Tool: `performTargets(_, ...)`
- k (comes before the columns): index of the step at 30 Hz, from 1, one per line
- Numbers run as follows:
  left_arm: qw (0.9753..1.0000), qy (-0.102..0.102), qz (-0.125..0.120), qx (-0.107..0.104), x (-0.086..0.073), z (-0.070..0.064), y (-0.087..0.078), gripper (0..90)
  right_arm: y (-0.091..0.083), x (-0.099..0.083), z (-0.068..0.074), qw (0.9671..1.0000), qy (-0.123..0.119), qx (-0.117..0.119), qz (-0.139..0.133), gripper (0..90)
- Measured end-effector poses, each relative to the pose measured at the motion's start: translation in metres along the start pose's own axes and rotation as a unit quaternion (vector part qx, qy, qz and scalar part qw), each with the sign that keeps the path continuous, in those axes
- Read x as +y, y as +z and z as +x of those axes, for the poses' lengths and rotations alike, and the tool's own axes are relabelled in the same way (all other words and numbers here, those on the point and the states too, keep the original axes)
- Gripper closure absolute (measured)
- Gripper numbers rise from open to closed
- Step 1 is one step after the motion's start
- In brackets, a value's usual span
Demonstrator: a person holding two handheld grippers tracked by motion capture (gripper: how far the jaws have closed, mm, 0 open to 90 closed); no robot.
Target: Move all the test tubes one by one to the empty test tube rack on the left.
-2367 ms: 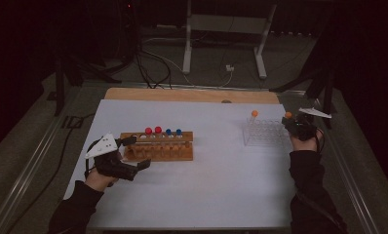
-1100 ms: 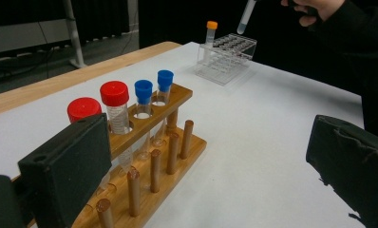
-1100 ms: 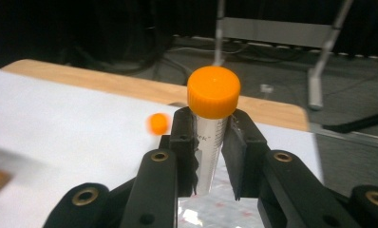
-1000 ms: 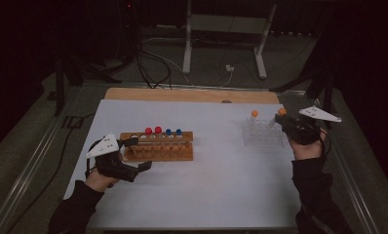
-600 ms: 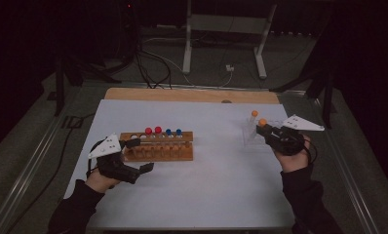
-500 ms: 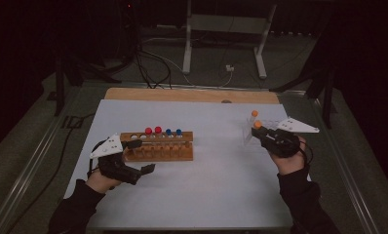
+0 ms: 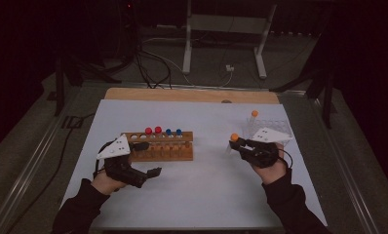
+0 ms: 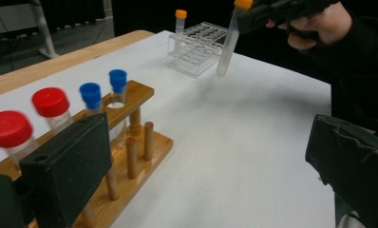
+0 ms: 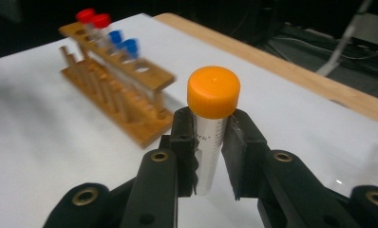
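Count: 2 red-capped tubes (image 7: 153,130) and 2 blue-capped tubes (image 7: 173,132) standing in the wooden rack (image 7: 159,146), plus 2 orange-capped ones: 1 upright in the clear rack (image 7: 272,127) at the far right of the worktop (image 7: 202,190), 1 in the right claw (image 7: 234,142). That held orange-capped tube (image 9: 211,126) is clamped just below its cap, jaws closed on both sides, up off the worktop btwn the two racks. Left claw (image 7: 149,158) is wide, nothing in it, just beside the wooden rack's near left end. Right gripper view gives the printed scale on the tube (too small in the high view); left gripper view shows the tube hanging tilted, with the rack's pegs and one free hole beside the blue caps.
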State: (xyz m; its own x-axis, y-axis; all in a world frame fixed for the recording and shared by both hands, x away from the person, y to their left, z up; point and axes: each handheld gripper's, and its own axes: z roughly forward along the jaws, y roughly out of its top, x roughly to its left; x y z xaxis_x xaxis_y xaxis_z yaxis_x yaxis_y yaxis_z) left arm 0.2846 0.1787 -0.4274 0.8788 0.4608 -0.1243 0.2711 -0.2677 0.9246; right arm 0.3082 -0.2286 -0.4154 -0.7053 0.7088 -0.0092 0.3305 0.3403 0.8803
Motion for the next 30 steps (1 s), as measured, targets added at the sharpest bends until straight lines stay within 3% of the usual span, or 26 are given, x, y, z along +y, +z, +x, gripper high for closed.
performTargets(11, 0.9996, 0.002, 0.008, -0.027, 0.014, -0.012, 0.018, 4.6, 0.017, 0.002, 0.04, 0.9972, -0.046, 0.057, 0.012, 74.3)
performTargets(22, 0.9984, 0.018, 0.011, -0.053, 0.027, -0.028, 0.048, 8.7, 0.025, 0.0, 0.064, 0.9926, -0.067, 0.1, 0.013, 74.3)
performTargets(30, 0.9978, 0.025, 0.002, -0.062, 0.035, -0.036, 0.062, 23.7, 0.029, -0.001, 0.074, 0.9904, -0.073, 0.116, 0.017, 74.3)
